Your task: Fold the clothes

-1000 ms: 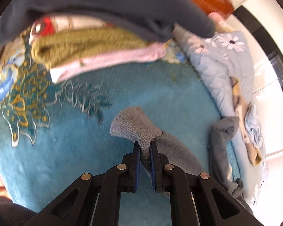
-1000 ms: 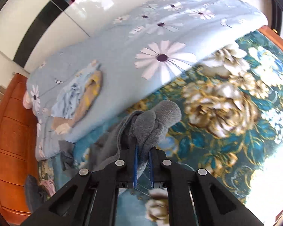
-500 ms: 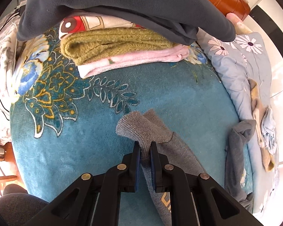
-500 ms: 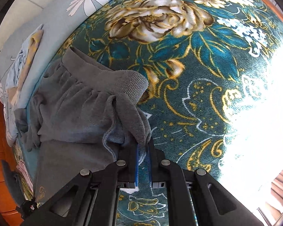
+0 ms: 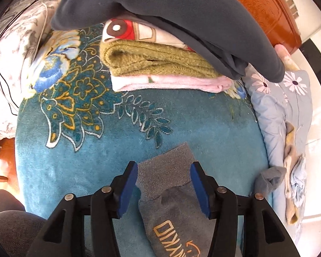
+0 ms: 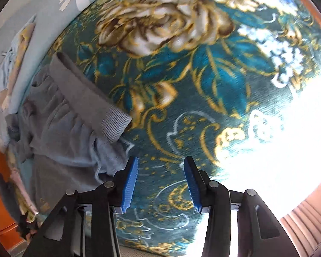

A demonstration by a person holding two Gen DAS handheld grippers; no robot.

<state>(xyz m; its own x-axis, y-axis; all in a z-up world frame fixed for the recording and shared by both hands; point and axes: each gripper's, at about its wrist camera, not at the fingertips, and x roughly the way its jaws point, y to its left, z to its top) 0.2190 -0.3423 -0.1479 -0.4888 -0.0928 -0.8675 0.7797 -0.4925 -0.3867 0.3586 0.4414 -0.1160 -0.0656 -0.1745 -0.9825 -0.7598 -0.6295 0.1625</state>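
Grey sweatpants (image 5: 171, 209) with an orange print lie flat on the teal flowered blanket (image 5: 96, 162). In the left wrist view a ribbed cuff (image 5: 167, 169) lies between the blue pads of my open left gripper (image 5: 164, 189), which holds nothing. In the right wrist view the waistband end of the pants (image 6: 75, 115) lies bunched at the left. My right gripper (image 6: 160, 184) is open and empty just right of the cloth, over the blanket (image 6: 203, 85).
A stack of folded clothes (image 5: 160, 64) with a dark garment on top sits at the blanket's far side. A light-blue daisy quilt (image 5: 289, 107) with crumpled clothes lies to the right. A wooden headboard (image 5: 267, 10) stands behind.
Both grippers have opened and let go of the grey pants, which now lie flat on the blanket. The right gripper has drawn slightly right of the cloth.
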